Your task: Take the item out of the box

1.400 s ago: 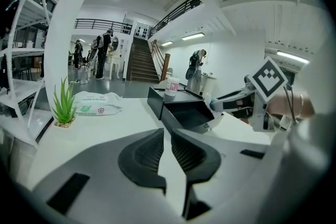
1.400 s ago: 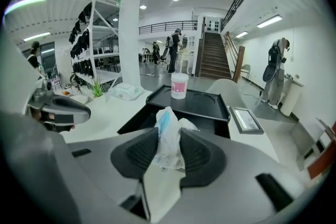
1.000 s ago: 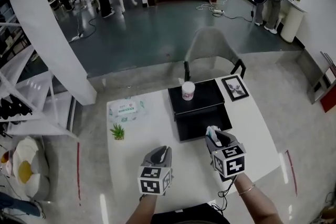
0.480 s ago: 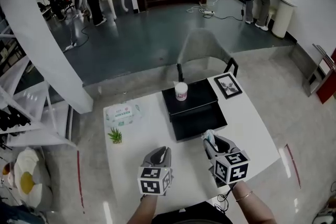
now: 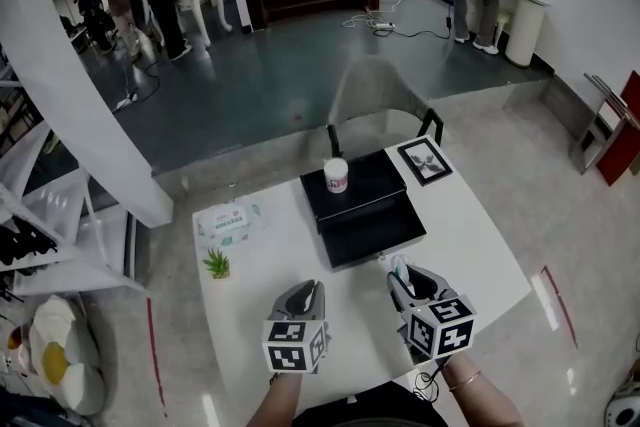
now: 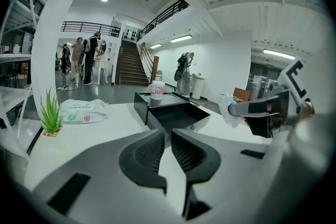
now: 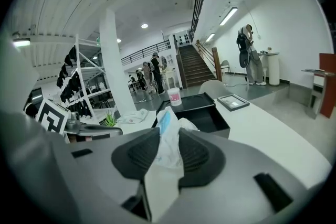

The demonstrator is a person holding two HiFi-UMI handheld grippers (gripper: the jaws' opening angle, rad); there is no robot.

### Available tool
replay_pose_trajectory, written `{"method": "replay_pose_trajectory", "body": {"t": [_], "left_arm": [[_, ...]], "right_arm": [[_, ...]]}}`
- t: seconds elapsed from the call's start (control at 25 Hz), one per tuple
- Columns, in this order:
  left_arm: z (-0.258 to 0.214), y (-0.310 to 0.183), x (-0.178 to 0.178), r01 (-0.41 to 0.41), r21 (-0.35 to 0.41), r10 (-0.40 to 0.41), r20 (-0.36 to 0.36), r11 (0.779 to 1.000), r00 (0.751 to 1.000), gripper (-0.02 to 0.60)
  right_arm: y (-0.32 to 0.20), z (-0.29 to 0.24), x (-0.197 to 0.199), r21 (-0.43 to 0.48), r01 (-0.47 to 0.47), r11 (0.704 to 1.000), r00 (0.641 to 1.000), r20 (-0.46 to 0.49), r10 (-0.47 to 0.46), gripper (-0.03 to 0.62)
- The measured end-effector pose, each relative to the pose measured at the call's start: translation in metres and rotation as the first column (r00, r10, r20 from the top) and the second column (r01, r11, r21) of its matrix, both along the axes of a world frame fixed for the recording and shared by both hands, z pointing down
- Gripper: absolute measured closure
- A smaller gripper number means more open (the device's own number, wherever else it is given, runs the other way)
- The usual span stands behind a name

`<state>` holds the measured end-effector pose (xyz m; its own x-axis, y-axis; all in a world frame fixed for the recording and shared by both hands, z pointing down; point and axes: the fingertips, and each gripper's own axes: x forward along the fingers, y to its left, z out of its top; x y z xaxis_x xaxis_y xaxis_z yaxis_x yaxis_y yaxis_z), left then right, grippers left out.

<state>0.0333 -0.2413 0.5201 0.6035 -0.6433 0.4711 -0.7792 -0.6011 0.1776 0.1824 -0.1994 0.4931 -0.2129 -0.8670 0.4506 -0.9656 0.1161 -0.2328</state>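
A black box [image 5: 362, 192] stands at the far side of the white table [image 5: 470, 245], its drawer [image 5: 375, 233] pulled out toward me. My right gripper [image 5: 403, 273] hovers just in front of the drawer, shut on a small white and blue packet [image 7: 169, 141] that sticks up between its pads. That packet [image 6: 228, 111] also shows at the right of the left gripper view. My left gripper [image 5: 308, 289] sits over the table to the left of it, shut with nothing between its fingers [image 6: 147, 152].
A white cup [image 5: 336, 175] stands on the box's top. A framed picture [image 5: 424, 160] lies to the right of the box, and a pack of wipes [image 5: 228, 223] and a small plant [image 5: 217, 264] to the left. A chair [image 5: 375, 90] stands beyond the table. People stand far off.
My right gripper has drawn back from the open drawer toward the table's near edge with the packet in it, and has rolled a little. The left gripper has stayed put.
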Motion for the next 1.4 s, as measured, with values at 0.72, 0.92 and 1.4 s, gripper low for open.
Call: {"method": "replay_pose_trajectory", "body": {"t": [0.72, 0.92, 1.4], "left_arm": [[-0.0006, -0.0013, -0.0026, 0.007, -0.003, -0.007, -0.004, 1.0, 1.0, 0.546], [0.0, -0.0013, -0.0035, 0.012, -0.004, -0.012, -0.003, 1.0, 1.0, 0.546], [0.0011, -0.0056, -0.0071, 0.025, -0.006, -0.025, -0.007, 1.0, 1.0, 0.546]], "right_arm": [[0.0086, 0.0025, 0.0052, -0.002, -0.041, 0.999, 0.999, 0.009, 0.041, 0.485], [0.0088, 0.0048, 0.0051, -0.006, -0.04, 0.999, 0.999, 0.013, 0.04, 0.485], [0.0053, 0.0074, -0.0019, -0.008, -0.023, 1.0, 1.0, 0.021, 0.023, 0.485]]}}
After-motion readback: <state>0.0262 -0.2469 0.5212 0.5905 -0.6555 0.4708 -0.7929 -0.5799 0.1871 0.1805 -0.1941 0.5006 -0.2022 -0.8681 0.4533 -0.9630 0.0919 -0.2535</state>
